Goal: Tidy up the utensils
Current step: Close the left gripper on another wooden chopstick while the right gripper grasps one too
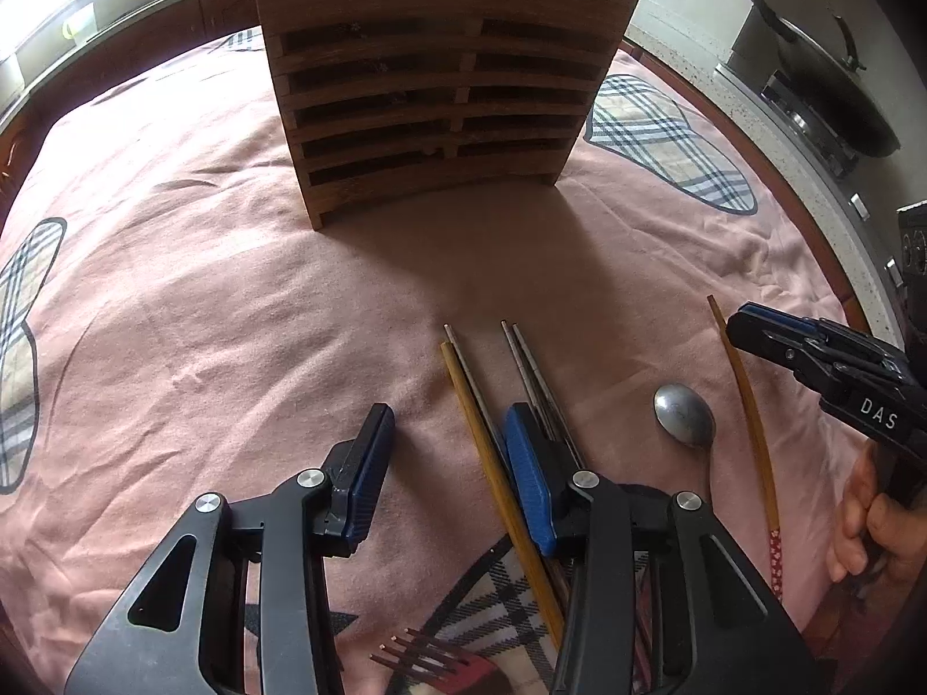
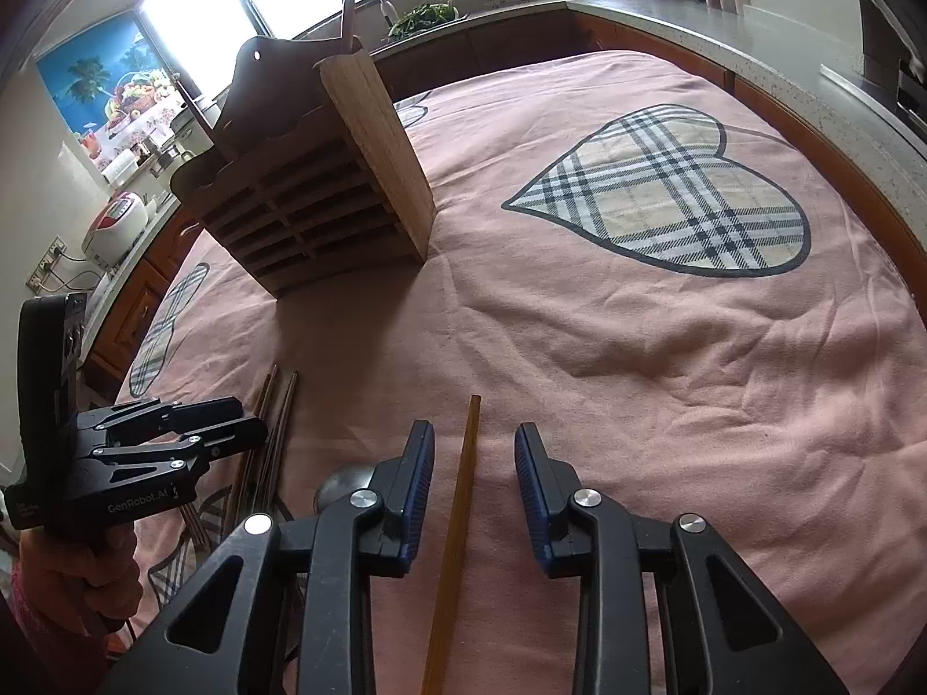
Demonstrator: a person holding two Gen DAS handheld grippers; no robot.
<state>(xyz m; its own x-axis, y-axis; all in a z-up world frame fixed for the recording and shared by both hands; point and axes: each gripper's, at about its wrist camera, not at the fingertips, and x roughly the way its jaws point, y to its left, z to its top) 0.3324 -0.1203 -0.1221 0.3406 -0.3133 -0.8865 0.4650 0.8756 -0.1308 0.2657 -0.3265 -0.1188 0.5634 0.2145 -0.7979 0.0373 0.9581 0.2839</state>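
Observation:
A slatted wooden utensil holder [image 1: 440, 92] stands on the pink cloth; it also shows in the right wrist view [image 2: 324, 185]. My left gripper [image 1: 446, 434] is open and empty, low over the cloth, with a wooden chopstick [image 1: 486, 452] and metal chopsticks [image 1: 530, 365] lying beside its right finger. A metal spoon [image 1: 683, 414] lies to the right. My right gripper [image 2: 474, 452] is open, straddling a second wooden chopstick [image 2: 457, 527], not touching it; this chopstick also shows in the left wrist view [image 1: 750, 423]. A fork [image 1: 417, 654] lies near the bottom edge.
The pink cloth [image 2: 637, 359] with plaid hearts covers the table. A wok [image 1: 823, 75] sits on a stove at the right. Kitchen counters [image 2: 666, 6] with a kettle and a rice cooker [image 2: 113, 226] surround the table.

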